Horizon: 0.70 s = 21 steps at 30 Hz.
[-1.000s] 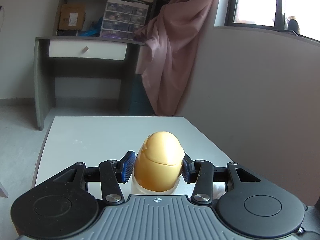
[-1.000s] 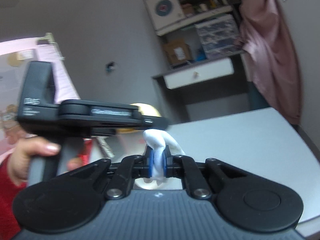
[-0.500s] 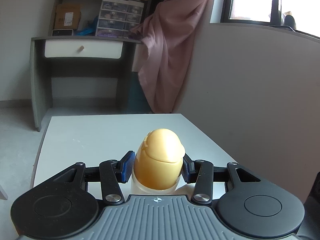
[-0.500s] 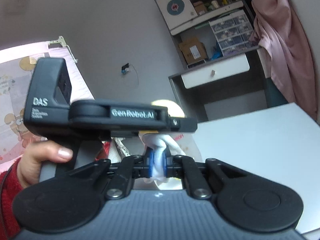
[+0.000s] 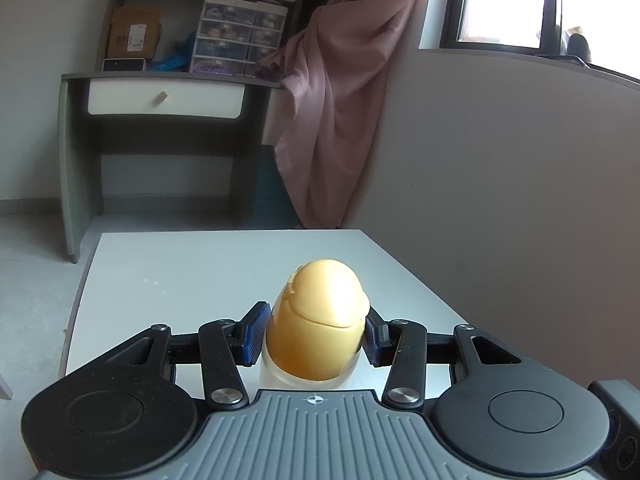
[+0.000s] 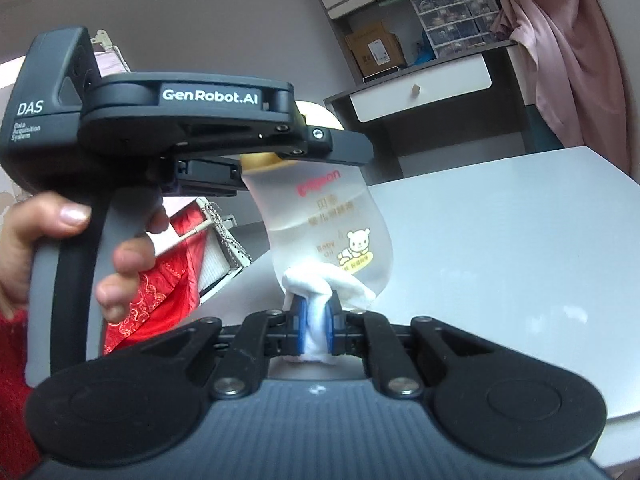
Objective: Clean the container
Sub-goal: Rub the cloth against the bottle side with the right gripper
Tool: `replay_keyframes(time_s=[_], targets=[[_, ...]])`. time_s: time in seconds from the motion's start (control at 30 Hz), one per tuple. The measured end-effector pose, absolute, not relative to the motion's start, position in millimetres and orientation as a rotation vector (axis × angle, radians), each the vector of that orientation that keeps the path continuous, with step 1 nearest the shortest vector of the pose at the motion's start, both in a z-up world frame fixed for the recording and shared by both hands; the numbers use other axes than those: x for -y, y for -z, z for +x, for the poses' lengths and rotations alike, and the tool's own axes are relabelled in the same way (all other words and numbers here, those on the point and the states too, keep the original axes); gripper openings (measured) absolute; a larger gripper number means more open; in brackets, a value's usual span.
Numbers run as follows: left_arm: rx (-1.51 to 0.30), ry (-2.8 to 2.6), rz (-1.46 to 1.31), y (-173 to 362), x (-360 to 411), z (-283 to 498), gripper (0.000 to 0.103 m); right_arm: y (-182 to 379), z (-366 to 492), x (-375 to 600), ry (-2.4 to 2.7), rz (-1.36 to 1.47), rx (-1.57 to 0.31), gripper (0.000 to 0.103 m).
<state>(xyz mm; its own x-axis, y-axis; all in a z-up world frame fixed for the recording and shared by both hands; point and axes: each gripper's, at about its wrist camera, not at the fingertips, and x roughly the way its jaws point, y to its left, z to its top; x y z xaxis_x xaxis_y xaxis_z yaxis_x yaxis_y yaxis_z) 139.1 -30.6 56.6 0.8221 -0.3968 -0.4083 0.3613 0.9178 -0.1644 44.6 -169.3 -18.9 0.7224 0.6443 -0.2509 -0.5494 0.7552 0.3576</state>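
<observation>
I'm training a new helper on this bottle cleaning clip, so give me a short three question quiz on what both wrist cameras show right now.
1. True or false: the left claw grips the baby oil bottle at its yellow cap.
2. Multiple choice: what does the right claw hold? A) a sponge B) a white cloth C) a brush
3. Fill in: the cloth's bunched end sits at the bottle's ____ part, below the bear print.

Key: 1 true. 2 B, the white cloth is pinched between the blue pads. 3 lower.
</observation>
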Motion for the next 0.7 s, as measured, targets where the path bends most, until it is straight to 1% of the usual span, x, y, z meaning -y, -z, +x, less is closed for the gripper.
replay_keyframes(time_s=[0.27, 0.37, 0.7], targets=[[-0.453, 0.406, -0.079, -57, 32, 139, 0.047, -12, 32, 176, -0.669, 0.265, -0.237, 0.01], [-0.451, 0.406, -0.084, -58, 32, 139, 0.047, -16, 33, 177, -0.669, 0.264, -0.221, 0.01], [-0.448, 0.405, -0.082, -60, 32, 138, 0.047, 17, 48, 175, -0.653, 0.289, -0.338, 0.01]])
